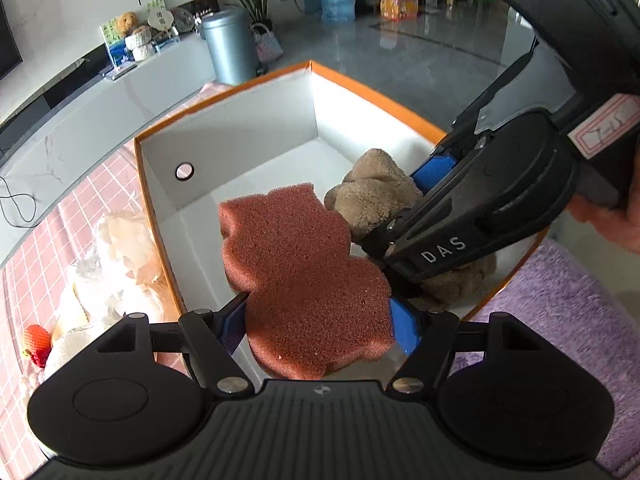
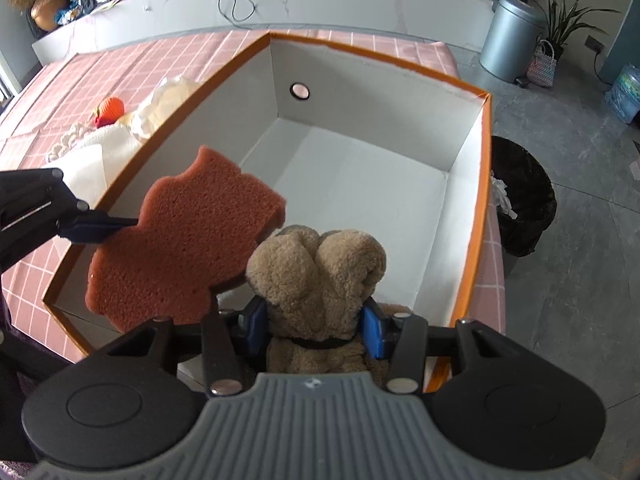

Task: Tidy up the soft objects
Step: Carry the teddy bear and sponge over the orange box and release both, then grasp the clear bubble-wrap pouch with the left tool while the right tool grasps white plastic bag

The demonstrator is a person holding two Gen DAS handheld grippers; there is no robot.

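A: Which step?

B: Dropping into the box [image 2: 476, 184]. Left gripper [image 1: 320, 320] is clamped on the sponge [image 1: 304, 276]; right gripper [image 2: 316, 324] is clamped on the plush [image 2: 320, 276]. Both hang over the box's near end.

A: Next?

B: Lower, then part the jaws. The sponge at ten o'clock of the plush crowds it. More soft things [image 2: 120, 136] wait outside, at ten o'clock.

Reddish-brown sponge [image 1: 304, 276]; tan plush toy [image 2: 320, 276]; box [image 2: 472, 184] white inside, orange-edged; tablecloth [image 2: 120, 68] was pink with white grid; purple rug [image 1: 560, 304].
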